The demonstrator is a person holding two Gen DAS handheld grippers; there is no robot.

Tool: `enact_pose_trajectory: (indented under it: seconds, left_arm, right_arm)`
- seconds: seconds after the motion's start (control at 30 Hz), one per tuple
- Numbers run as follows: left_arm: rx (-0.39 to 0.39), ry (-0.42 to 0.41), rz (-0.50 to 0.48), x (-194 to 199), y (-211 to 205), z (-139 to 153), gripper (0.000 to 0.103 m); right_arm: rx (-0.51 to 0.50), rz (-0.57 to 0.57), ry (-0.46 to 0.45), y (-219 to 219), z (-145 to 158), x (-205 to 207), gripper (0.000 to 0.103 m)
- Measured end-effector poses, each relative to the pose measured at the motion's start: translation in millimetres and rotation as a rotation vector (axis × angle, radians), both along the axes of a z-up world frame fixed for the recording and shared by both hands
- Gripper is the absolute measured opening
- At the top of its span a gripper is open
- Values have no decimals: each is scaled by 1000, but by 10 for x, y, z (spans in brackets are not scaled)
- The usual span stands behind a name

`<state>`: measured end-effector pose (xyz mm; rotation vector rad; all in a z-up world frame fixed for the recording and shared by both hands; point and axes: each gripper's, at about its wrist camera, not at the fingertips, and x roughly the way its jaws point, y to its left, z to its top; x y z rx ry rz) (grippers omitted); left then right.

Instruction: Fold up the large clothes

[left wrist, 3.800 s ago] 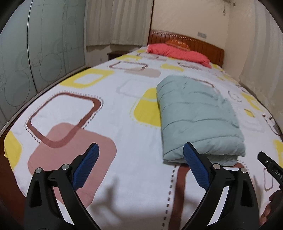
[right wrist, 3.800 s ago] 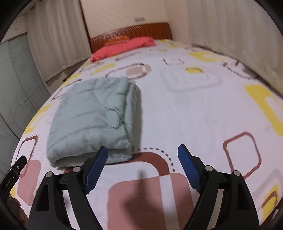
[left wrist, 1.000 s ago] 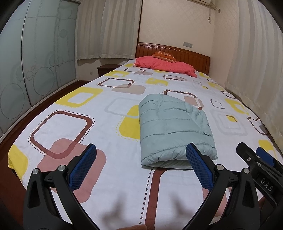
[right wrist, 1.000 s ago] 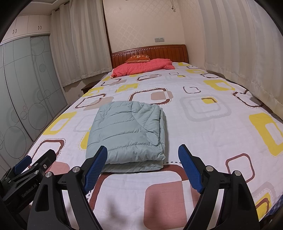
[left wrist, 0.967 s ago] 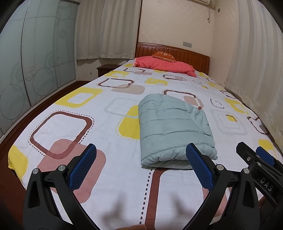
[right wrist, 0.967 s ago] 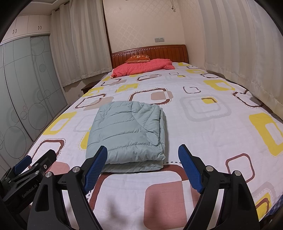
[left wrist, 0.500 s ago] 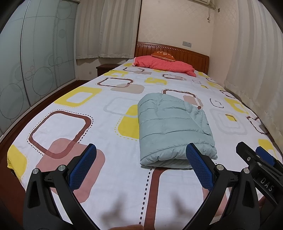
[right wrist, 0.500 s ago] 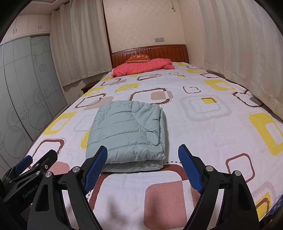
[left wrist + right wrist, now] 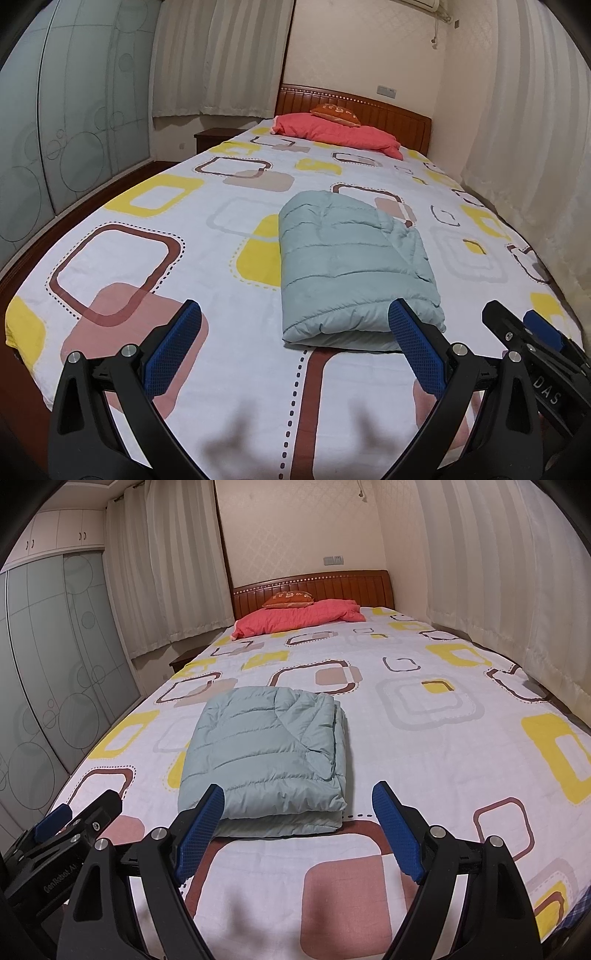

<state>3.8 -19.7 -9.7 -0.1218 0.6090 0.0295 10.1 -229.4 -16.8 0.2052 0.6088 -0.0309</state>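
A pale green quilted garment [image 9: 351, 266] [image 9: 267, 753] lies folded into a thick rectangle on the patterned bed sheet [image 9: 155, 229] [image 9: 443, 746]. My left gripper [image 9: 291, 332] hovers open over the near end of the bed, nothing between its blue pads, the folded garment just beyond its right finger. My right gripper [image 9: 299, 812] is open too, held apart from the garment's near edge, which shows between its fingers. Each gripper also appears at the edge of the other's view.
A red pillow [image 9: 336, 133] [image 9: 295, 618] with an orange cushion lies by the wooden headboard [image 9: 314, 587]. Frosted sliding wardrobe doors [image 9: 55, 122] line the left side, curtains [image 9: 498, 590] the right. A dark nightstand [image 9: 218, 138] stands left of the bed head.
Over the last second nothing has visibly moved. Compared with nearly four seconds ago, both grippers have pulled back from the folded garment and sit higher above the bed's foot.
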Motion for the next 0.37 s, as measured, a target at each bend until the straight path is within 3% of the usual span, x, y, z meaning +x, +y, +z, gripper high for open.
enact_pose_trajectory:
  seconds: [0.37]
  left_arm:
    - [5, 12, -3, 113, 62, -74, 101]
  right_arm:
    - [2, -2, 5, -38, -48, 28, 81]
